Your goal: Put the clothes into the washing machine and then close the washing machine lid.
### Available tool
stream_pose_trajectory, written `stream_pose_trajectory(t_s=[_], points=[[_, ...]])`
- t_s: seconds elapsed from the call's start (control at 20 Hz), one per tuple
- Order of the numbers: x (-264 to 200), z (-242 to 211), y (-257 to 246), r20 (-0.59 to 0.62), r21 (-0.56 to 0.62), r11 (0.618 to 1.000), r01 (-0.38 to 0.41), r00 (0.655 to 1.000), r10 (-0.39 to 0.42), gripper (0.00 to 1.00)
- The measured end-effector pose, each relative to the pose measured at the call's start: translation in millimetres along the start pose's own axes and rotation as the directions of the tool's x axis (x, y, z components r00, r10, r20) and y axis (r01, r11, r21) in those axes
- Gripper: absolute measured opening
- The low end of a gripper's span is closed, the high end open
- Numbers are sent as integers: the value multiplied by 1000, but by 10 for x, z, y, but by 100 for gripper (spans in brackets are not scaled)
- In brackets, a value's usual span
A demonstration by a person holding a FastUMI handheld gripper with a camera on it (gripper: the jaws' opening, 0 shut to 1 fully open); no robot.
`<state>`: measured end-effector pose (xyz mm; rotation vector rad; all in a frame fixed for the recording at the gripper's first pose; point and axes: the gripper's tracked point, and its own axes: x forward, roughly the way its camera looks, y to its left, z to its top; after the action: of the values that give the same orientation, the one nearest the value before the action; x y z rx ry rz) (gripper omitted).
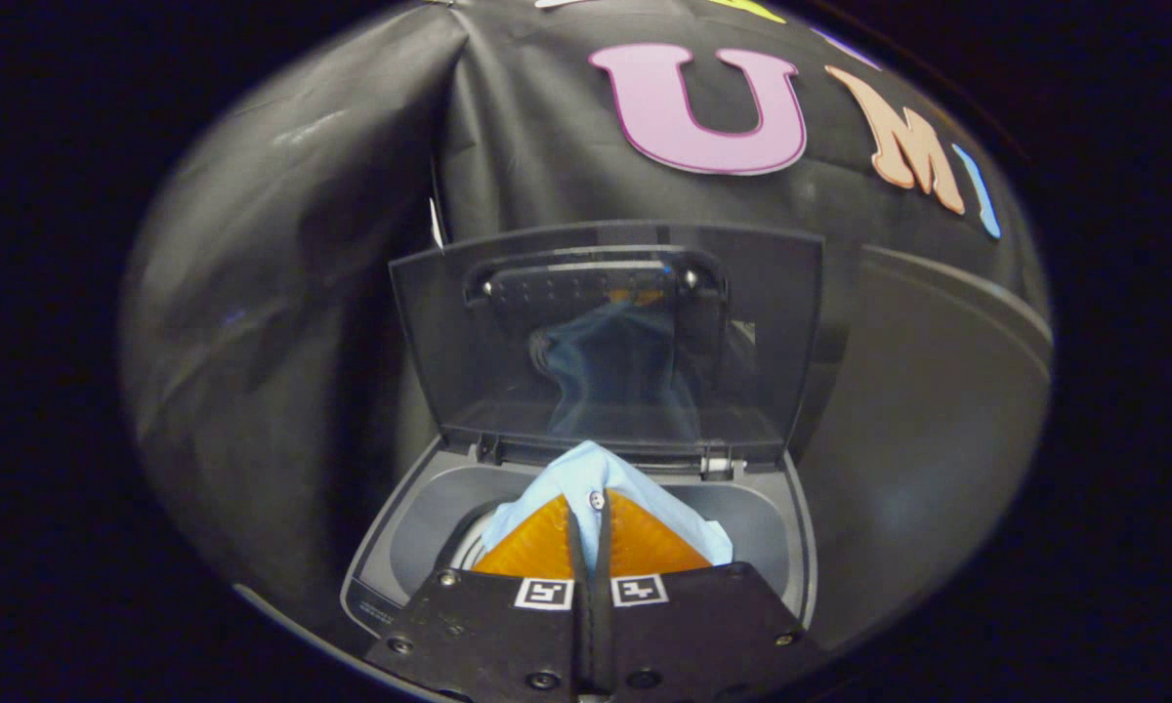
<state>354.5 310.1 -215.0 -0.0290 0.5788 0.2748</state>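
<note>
The claw [591, 532] is clenched on a light blue garment [596, 469], its two orange fingers [537, 547] nearly meeting with a fold of cloth pinched between them. The cloth bunches just ahead of the fingertips, directly over the open tub [430, 508] of the washing machine [801, 557], so the coming release looks to be straight down. Beyond it the lid [449, 332] stands raised, nearly upright, mirroring the blue cloth.

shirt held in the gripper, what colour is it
Light blue; the shirt shows best in the gripper view, pinched by the gripper.
</note>
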Motion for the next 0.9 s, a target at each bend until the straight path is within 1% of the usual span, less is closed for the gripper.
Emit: stream_pose_trajectory(t_s=[0.1, 0.25, 0.35, 0.5, 0.65, 0.9], points=[[156, -210, -5, -47, 4, 1000, -7, 999, 7, 2], [319, -456, 13, -97, 3, 1000, -19, 995, 19, 2], [378, -521, 73, -105, -8, 1000, -22, 994, 21, 2], [444, -657, 114, -144, -52, 998, -22, 989, 14, 6], [469, -705, 80, -145, -62, 998, 8, 989, -17, 11], [427, -598, -60, -116, -65, 996, 67, 991, -74, 57]])
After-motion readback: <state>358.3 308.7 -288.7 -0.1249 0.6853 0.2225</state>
